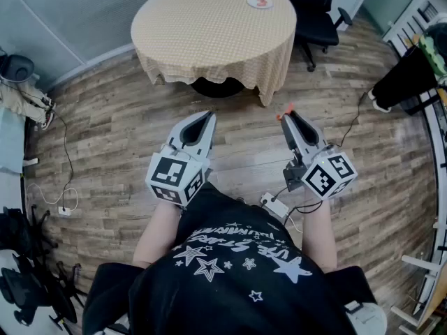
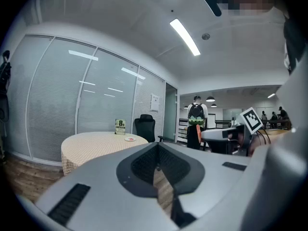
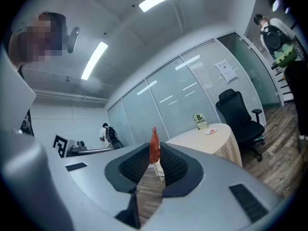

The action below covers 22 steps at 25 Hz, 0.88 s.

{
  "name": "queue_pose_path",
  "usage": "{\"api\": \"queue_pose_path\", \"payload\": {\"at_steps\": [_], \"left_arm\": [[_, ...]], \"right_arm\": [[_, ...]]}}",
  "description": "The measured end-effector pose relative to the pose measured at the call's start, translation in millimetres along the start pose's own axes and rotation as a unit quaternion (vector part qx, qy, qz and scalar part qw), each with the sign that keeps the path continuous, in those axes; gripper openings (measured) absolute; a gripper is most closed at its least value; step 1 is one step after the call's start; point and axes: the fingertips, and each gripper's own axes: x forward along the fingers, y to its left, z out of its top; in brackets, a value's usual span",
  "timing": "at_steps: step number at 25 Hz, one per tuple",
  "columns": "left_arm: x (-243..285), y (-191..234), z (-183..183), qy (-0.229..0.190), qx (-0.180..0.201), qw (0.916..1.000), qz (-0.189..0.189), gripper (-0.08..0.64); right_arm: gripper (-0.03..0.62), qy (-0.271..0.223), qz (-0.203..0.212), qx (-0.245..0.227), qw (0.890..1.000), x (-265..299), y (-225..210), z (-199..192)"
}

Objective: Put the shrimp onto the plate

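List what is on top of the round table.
A small plate with a reddish patch, too small to identify, and an upright card at the far edge. The tablecloth covers the tabletop itself.

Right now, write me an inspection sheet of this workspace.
Surface: round table under a checked cloth, across the wood floor from the person.
Job's things: shrimp clamped in the right gripper; plate on the table's far side.
Clutter: sign card near the plate.
Grippers: left gripper shut, nothing in it; right gripper shut on the shrimp.
Cables: white cable on the floor at left; white box on a lead below the right gripper.
Surroundings: black office chair, glass partition.
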Motion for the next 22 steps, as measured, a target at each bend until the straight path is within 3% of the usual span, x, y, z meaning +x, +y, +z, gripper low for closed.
{"api": "queue_pose_path", "payload": {"at_steps": [22], "left_arm": [[-3.4, -4.4, -2.3, 0.02, 0.024, 0.9995, -0.001, 0.008]], "right_arm": [[0.075, 0.015, 0.015, -0.001, 1.0, 8.5, 1.4, -7.1]]}}
